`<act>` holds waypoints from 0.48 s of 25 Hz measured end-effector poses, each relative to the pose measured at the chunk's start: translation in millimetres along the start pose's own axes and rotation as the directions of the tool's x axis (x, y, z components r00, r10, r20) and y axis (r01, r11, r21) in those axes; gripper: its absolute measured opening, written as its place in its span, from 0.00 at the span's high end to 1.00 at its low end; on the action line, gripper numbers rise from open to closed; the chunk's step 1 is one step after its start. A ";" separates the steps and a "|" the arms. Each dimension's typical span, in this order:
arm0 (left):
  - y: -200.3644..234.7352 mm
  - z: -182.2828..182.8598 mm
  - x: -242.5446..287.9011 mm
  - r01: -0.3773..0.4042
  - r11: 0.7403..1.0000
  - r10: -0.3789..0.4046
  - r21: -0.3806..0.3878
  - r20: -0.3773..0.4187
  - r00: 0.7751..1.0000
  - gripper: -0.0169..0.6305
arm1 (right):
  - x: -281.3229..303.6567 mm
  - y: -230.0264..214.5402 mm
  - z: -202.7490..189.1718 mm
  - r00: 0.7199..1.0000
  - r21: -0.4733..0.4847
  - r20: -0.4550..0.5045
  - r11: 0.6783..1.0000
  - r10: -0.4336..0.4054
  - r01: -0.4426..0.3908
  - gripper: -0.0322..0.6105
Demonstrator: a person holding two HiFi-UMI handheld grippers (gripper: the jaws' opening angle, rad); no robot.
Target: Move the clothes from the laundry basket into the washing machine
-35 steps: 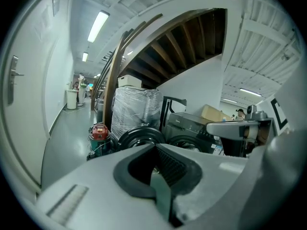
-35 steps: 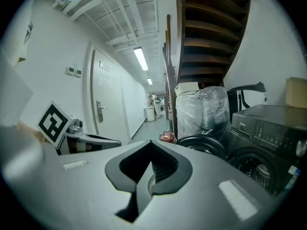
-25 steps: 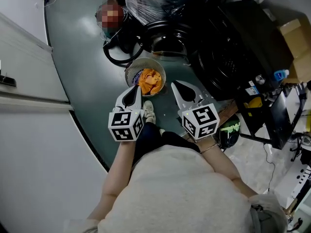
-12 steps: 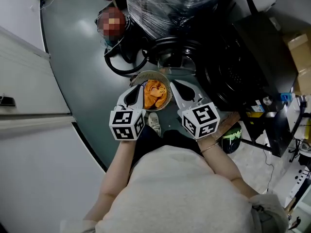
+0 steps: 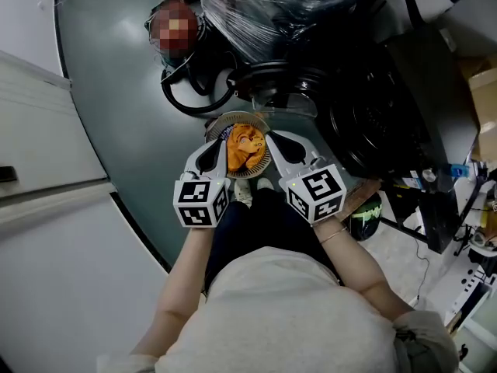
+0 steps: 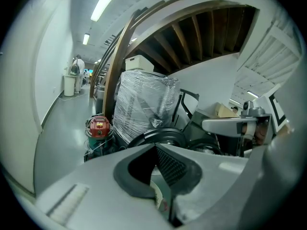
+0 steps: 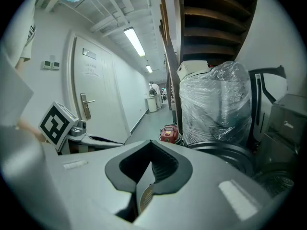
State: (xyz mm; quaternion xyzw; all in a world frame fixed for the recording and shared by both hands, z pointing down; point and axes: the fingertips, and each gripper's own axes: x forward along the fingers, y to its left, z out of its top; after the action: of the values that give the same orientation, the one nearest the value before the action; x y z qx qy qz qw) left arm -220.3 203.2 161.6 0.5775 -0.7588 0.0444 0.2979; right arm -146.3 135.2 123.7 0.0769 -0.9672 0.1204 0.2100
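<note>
As the laundry basket [image 5: 235,116] hangs between both claws, it holds a bundle of orange clothes [image 5: 245,148] | basket round, mouth up, no long axis, just before the washing machine [image 5: 268,74] and its dark round opening | left claw [image 5: 218,144] clamped on the left rim | right claw [image 5: 276,140] clamped tight on the right rim.

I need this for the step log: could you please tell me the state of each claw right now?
Left claw: closed on the basket rim.
Right claw: closed on the basket rim, opposite side.
</note>
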 end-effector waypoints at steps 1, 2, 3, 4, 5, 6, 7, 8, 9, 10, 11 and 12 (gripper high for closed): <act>0.9 -1.9 3.6 -0.005 1.000 0.005 -0.007 -0.006 1.000 0.97 | 3.6 -2.6 -1.8 1.000 0.006 -0.007 1.000 0.005 -0.005 0.91; 1.7 -3.7 6.8 -0.011 1.000 0.011 -0.015 -0.011 1.000 0.97 | 6.9 -4.7 -3.6 1.000 0.010 -0.014 1.000 0.012 -0.012 0.91; 2.4 -5.5 9.7 -0.017 1.000 0.017 -0.022 -0.016 1.000 0.97 | 10.0 -6.5 -5.2 1.000 0.014 -0.019 1.000 0.018 -0.018 0.91; 2.8 -7.4 12.6 -0.023 0.999 0.022 -0.028 -0.020 1.000 0.97 | 12.7 -8.1 -6.7 0.999 0.016 -0.025 1.000 0.025 -0.024 0.91; 2.9 -9.5 15.2 -0.028 0.999 0.027 -0.034 -0.024 0.999 0.97 | 15.3 -9.5 -8.5 0.999 0.018 -0.032 0.999 0.031 -0.031 0.91; 3.0 -11.9 17.7 -0.032 0.999 0.031 -0.040 -0.027 0.999 0.97 | 17.8 -10.6 -10.4 0.999 0.020 -0.039 0.999 0.038 -0.038 0.91; 3.2 -14.7 20.4 -0.036 0.998 0.034 -0.044 -0.031 0.999 0.97 | 20.7 -11.6 -12.4 0.998 0.021 -0.046 0.999 0.046 -0.045 0.91; 3.6 -17.9 23.3 -0.039 0.998 0.037 -0.047 -0.038 0.999 0.97 | 23.8 -12.7 -14.7 0.997 0.021 -0.052 0.998 0.053 -0.052 0.91; 4.3 -21.2 26.8 -0.042 0.998 0.039 -0.050 -0.045 0.998 0.97 | 27.3 -14.4 -17.4 0.996 0.021 -0.060 0.998 0.059 -0.058 0.91; 5.1 -24.2 30.4 -0.044 0.998 0.042 -0.052 -0.052 0.998 0.97 | 30.9 -16.4 -20.6 0.996 0.022 -0.068 0.998 0.064 -0.062 0.91; 6.0 -27.3 33.4 -0.048 0.997 0.044 -0.056 -0.057 0.997 0.97 | 34.3 -18.3 -24.6 0.995 0.023 -0.078 0.998 0.068 -0.066 0.91; 7.1 -30.8 35.8 -0.052 0.997 0.048 -0.061 -0.060 0.997 0.97 | 37.3 -19.9 -29.3 0.993 0.024 -0.088 0.997 0.073 -0.071 0.91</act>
State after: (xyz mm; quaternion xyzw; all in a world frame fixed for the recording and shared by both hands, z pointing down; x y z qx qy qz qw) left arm -219.9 187.8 206.9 0.5472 -0.7650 0.0450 0.3367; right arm -164.5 120.2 169.4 0.0389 -0.9577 0.1413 0.2474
